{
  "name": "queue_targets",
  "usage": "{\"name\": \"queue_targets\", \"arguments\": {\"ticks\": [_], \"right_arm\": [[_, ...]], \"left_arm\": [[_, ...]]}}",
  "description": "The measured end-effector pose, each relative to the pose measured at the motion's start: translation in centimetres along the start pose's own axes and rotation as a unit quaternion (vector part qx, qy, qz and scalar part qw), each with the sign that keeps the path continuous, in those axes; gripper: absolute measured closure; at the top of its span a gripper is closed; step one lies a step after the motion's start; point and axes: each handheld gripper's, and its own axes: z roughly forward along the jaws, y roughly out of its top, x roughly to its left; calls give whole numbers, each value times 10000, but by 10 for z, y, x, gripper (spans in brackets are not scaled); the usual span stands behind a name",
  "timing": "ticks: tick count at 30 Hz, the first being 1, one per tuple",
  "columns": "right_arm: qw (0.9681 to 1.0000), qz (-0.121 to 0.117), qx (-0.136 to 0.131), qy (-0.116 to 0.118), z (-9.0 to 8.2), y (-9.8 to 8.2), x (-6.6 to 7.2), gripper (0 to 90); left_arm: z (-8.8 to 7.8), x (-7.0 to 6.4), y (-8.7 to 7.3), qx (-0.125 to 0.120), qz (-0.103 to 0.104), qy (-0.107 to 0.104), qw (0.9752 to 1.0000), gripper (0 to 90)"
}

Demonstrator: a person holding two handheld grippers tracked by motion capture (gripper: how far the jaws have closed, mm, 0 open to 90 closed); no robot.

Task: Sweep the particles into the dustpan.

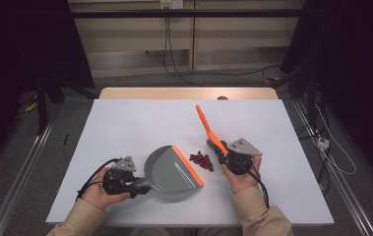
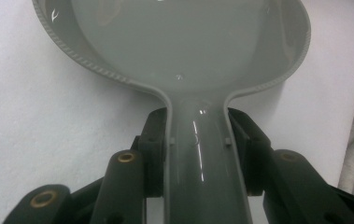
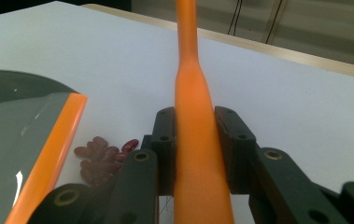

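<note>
A grey dustpan (image 1: 171, 172) with an orange front lip lies on the white table (image 1: 125, 123), its lip facing right. My left gripper (image 1: 139, 186) is shut on the dustpan's handle (image 2: 202, 158), with both pads against its sides. A small heap of dark red beans (image 1: 202, 161) lies just right of the lip. My right gripper (image 1: 223, 155) is shut on the orange brush (image 1: 208, 129), whose handle rises up and away to the far left. In the right gripper view the brush handle (image 3: 193, 140) sits between the pads, and the beans (image 3: 102, 156) lie beside the dustpan lip (image 3: 53, 154).
A wooden table edge (image 1: 189, 93) shows beyond the white top. Cables (image 1: 174, 64) run across the floor behind, and metal rails flank both sides. Bare white surface spreads across the far half of the table.
</note>
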Motion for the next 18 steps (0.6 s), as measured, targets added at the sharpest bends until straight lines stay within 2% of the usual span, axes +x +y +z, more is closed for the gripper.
{"name": "queue_targets", "arguments": {"ticks": [5, 6, 8, 9, 13, 18], "right_arm": [[10000, -57, 12, 55, 0, 0, 7, 708], [9999, -90, 22, 74, 0, 0, 8, 707], [9999, -83, 17, 98, -1, 0, 12, 706], [9999, -103, 17, 126, -1, -1, 13, 706], [9997, -117, 15, 202, -1, -1, 21, 704], [9995, 30, -2, 306, 0, -1, 26, 702]], "left_arm": [[4, -2, 1, 40, 20, -57, 10000, 622], [4, -2, 1, 113, 74, -41, 9999, 622], [6, -4, 2, 70, 21, -72, 9999, 621], [6, -3, 3, 109, 74, -56, 9999, 621], [8, -4, 3, 111, 54, -90, 9999, 621], [9, -5, 5, 74, 25, -170, 9998, 620]]}}
